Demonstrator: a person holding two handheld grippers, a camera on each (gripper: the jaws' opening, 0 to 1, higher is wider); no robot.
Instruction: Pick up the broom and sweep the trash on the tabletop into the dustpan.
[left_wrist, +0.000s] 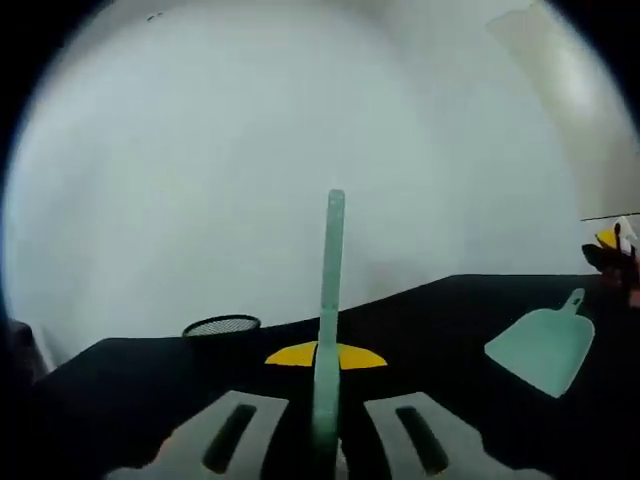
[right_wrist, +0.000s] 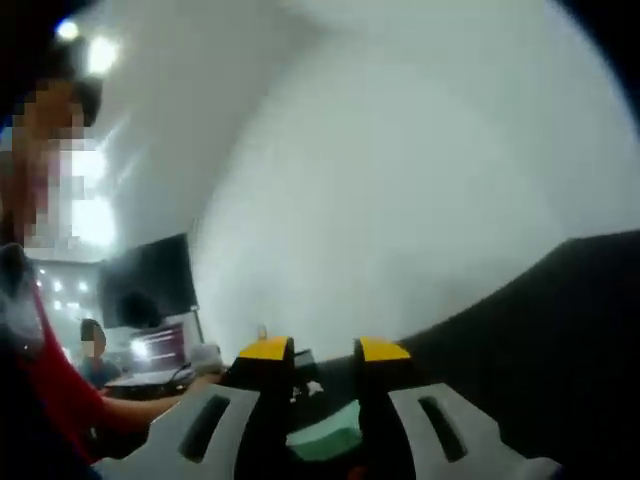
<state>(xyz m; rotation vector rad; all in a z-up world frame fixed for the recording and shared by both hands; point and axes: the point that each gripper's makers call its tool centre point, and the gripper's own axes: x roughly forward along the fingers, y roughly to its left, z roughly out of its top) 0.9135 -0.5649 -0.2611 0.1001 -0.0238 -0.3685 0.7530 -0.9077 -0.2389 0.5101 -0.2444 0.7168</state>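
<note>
- Pale green plastic handle (left_wrist: 333, 300) is held upright between the jaws of the left gripper (left_wrist: 325, 352), yellow tips closed against it; this is judged to be the broom, bristles hidden below the view.
- Dustpan (left_wrist: 545, 347), same pale green, is seen lying flat on the black tabletop (left_wrist: 440, 310) at about 3 o'clock in the left gripper view, well apart from the left gripper, its stub handle pointed up and away.
- Right gripper (right_wrist: 323, 352) is shown with yellow tips a narrow gap apart; a green block (right_wrist: 325, 437) sits low between the jaws, but whether it is gripped cannot be told.
- A dark mesh rim (left_wrist: 222, 325) is noted at 10 o'clock on the table edge.
- No trash can be made out on the tabletop; too blurred or out of frame.
- Step judged: broom lifted, sweep not yet begun.
- To be done well: broom should be lowered until bristles touch the tabletop, handle tilted, strokes drawn toward the open mouth of the dustpan, and the dustpan steadied so it is not pushed away.
- People and screens are seen in the background at 8 o'clock in the right gripper view.
</note>
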